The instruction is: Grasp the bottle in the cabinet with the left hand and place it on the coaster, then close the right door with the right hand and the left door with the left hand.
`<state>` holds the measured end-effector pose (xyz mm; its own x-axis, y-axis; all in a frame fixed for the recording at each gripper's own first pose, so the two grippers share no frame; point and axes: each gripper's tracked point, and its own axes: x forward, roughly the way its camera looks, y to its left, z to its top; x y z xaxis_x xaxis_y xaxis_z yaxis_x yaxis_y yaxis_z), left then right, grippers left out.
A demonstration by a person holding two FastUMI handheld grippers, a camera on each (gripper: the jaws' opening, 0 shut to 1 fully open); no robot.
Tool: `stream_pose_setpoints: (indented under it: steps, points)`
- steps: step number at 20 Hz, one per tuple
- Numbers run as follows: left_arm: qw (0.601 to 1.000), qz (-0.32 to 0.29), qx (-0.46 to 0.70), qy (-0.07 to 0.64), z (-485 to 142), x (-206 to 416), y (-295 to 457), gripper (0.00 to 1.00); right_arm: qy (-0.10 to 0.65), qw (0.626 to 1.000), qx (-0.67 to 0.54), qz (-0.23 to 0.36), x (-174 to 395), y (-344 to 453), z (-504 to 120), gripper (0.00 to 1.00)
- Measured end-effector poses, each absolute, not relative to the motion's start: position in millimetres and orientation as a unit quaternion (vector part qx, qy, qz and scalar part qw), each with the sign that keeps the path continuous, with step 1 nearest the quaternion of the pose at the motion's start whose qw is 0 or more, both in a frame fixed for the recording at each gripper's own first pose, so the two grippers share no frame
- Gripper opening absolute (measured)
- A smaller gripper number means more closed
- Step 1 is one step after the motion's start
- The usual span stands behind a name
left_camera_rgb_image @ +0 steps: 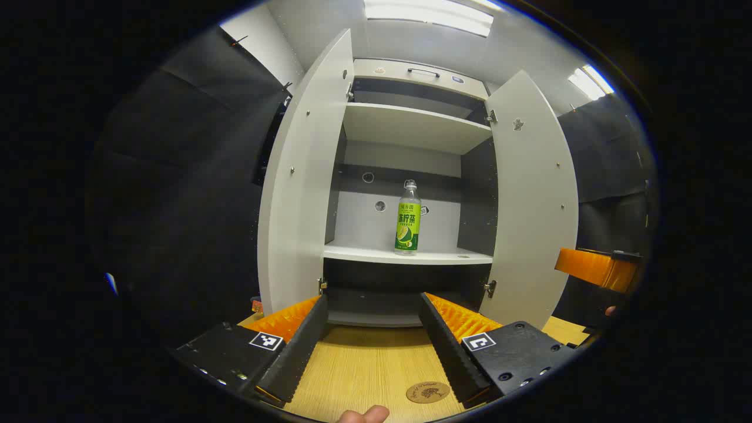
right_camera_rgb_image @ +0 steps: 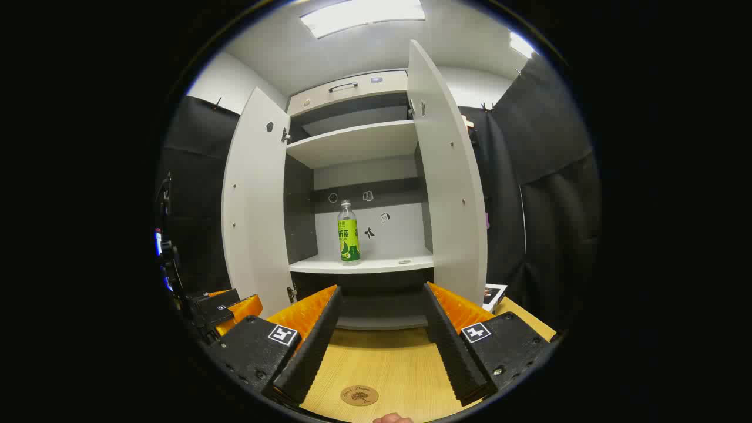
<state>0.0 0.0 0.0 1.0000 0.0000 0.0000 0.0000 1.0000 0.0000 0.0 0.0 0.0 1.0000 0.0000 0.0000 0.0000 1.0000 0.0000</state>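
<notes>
Bottle upright on cabinet's middle shelf, long axis vertical, straight ahead of and above left gripper. Fingers spread apart, nothing between. Right gripper likewise spread, empty. Coaster nearer than cabinet, on table by left gripper.

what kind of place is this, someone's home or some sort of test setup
Most likely a staged recording booth, not a home. Black cloth hangs as the walls, a lone cabinet stands with both doors open and a single bottle inside, and a coaster lies on the wooden table in front.
</notes>
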Motion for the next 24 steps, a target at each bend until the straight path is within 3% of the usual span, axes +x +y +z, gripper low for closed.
stream_pose_setpoints:
  steps: [4,5,10,11,20,21,22,23,24]
  points:
    - [1.000,0.002,-0.010,-0.001,1.7,0.5,0.3,0.95,-0.002,1.000,-0.006,-0.002,-1.7,0.6,5.5,0.83]
    - [1.000,-0.001,-0.015,0.000,2.1,0.8,0.0,0.90,-0.003,1.000,-0.004,-0.001,-1.7,1.2,6.3,0.83]
    - [1.000,0.000,-0.010,0.000,2.9,0.6,0.2,1.00,0.003,1.000,0.000,-0.002,-0.9,-0.6,3.7,0.83]
    - [1.000,-0.001,-0.010,0.002,2.8,0.6,0.3,0.95,0.005,1.000,0.002,0.000,-0.2,-0.3,3.5,0.83]
    - [1.000,-0.019,-0.013,0.010,4.4,1.7,-4.0,0.95,0.003,1.000,0.004,-0.009,-4.5,-2.5,2.6,0.83]
    - [1.000,-0.021,-0.014,0.010,4.5,1.9,-4.3,0.90,0.004,1.000,0.007,-0.010,-3.2,-3.7,1.8,0.83]
    - [1.000,-0.023,-0.016,0.011,5.1,2.6,-5.2,0.95,0.005,1.000,0.008,-0.011,-2.4,-5.4,0.6,0.83]
    - [0.999,-0.025,-0.018,0.012,5.6,3.4,-6.1,0.90,0.007,1.000,0.008,-0.011,-2.5,-5.4,0.0,0.83]
    - [0.999,-0.027,-0.018,0.012,6.7,6.1,-6.5,0.95,0.008,1.000,0.008,-0.012,-2.4,-4.9,-0.7,0.83]
